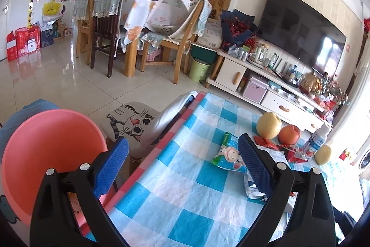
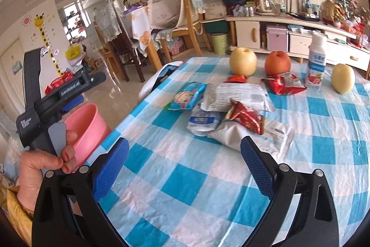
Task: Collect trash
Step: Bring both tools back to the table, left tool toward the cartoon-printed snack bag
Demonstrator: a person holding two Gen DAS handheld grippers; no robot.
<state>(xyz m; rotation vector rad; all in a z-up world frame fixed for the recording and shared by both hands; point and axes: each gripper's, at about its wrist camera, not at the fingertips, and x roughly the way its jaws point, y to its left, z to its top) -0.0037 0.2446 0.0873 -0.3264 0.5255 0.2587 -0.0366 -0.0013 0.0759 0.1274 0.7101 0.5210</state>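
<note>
In the left wrist view, a pink basin (image 1: 50, 154) filled the lower left of the frame, its near rim cut off behind the black arm of the left gripper (image 1: 182, 162). That gripper stood wide open and held nothing; its left blue pad hung in front of the basin, and its right pad overlapped the edge of a blue cartoon wrapper (image 1: 227, 154) lying on the blue checked tablecloth (image 1: 185, 177). A crumpled white pouch (image 1: 253, 189) was half hidden behind that right pad. Toward the right of the frame, red wrappers (image 1: 286, 149) lay just in front of a yellow pear (image 1: 269, 125) and a red apple (image 1: 289, 134).

In the right wrist view, a hand (image 2: 44, 163) at the lower left gripped the handle of the other tool, with the pink basin (image 2: 85, 129) behind it, off the table's left edge. The right gripper (image 2: 185, 164) was also spread wide and empty, both pads hovering over bare cloth, near a pile of trash in mid frame: the cartoon wrapper (image 2: 185, 96), a white printed bag (image 2: 235, 94), a small pouch (image 2: 203, 122) and a red foil wrapper (image 2: 245, 117), all overlapping. Their print was too small to read. At the upper right stood a white bottle (image 2: 316, 61) and a second pear (image 2: 342, 78).
</note>
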